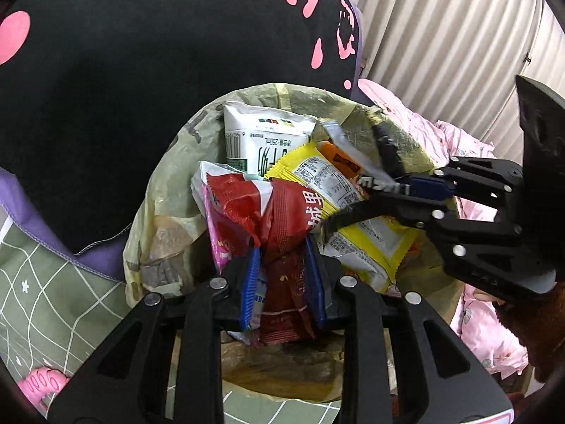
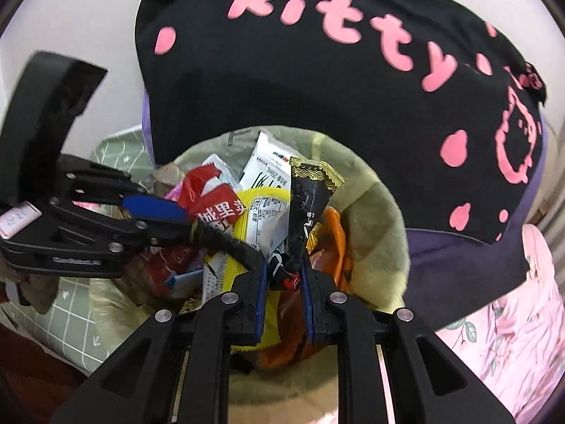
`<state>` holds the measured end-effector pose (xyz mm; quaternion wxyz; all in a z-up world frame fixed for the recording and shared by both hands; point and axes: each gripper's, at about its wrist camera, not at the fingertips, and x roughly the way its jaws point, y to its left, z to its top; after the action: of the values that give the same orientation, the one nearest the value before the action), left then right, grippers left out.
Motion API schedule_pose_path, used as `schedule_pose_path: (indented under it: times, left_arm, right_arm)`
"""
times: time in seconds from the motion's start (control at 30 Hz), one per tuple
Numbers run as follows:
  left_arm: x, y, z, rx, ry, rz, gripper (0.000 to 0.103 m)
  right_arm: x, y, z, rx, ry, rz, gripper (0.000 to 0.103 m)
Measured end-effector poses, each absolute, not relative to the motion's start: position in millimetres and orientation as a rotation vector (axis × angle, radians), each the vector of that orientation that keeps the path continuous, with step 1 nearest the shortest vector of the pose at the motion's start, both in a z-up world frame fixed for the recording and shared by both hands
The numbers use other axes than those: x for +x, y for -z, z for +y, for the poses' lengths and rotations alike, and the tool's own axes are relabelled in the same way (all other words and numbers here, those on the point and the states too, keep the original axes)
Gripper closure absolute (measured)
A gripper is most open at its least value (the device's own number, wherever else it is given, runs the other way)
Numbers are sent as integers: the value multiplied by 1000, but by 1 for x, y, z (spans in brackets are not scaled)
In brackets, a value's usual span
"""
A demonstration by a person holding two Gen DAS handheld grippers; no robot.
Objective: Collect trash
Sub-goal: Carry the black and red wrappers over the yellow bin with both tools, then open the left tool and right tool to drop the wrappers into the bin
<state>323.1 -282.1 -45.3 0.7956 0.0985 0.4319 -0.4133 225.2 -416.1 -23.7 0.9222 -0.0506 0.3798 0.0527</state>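
Note:
A bin lined with a yellowish bag (image 1: pixel 166 190) (image 2: pixel 374 212) holds several wrappers: a white milk pouch (image 1: pixel 265 134), a yellow packet (image 1: pixel 339 190) and an orange one (image 2: pixel 335 233). My left gripper (image 1: pixel 282 275) is shut on a red snack wrapper (image 1: pixel 282 219) over the bin; it enters the right wrist view from the left (image 2: pixel 166 219). My right gripper (image 2: pixel 282 279) is shut on a black and gold wrapper (image 2: pixel 307 198) over the bin; it enters the left wrist view from the right (image 1: pixel 367 198).
A black pillow with pink "kitty" lettering (image 2: pixel 317 70) leans behind the bin. A green grid-pattern sheet (image 1: pixel 46 282) lies at the left. Pink floral bedding (image 2: pixel 522 325) lies at the right. A ribbed white wall (image 1: pixel 441 35) stands behind.

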Motion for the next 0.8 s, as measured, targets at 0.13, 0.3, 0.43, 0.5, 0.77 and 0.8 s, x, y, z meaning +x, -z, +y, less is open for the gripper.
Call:
schedule_pose_path:
  times: [0.13, 0.3, 0.43, 0.5, 0.77, 0.8]
  left_arm:
    - [326, 48, -279, 205, 873, 933, 79]
    - [320, 44, -269, 203, 869, 927, 79]
    - [321, 47, -264, 206, 860, 938, 79]
    - [322, 48, -262, 199, 860, 945, 79]
    - [317, 31, -252, 91, 955, 933, 79]
    - [315, 28, -249, 82, 961, 929, 79]
  right_arm:
    - [232, 26, -413, -148, -110, 798, 87]
    - [227, 24, -411, -148, -126, 822, 87]
    - [219, 25, -408, -137, -134, 832, 87]
    - [218, 25, -407, -134, -132, 835, 87]
    - [211, 16, -408, -99, -97, 798, 87]
    - [211, 15, -408, -95, -93, 795, 87]
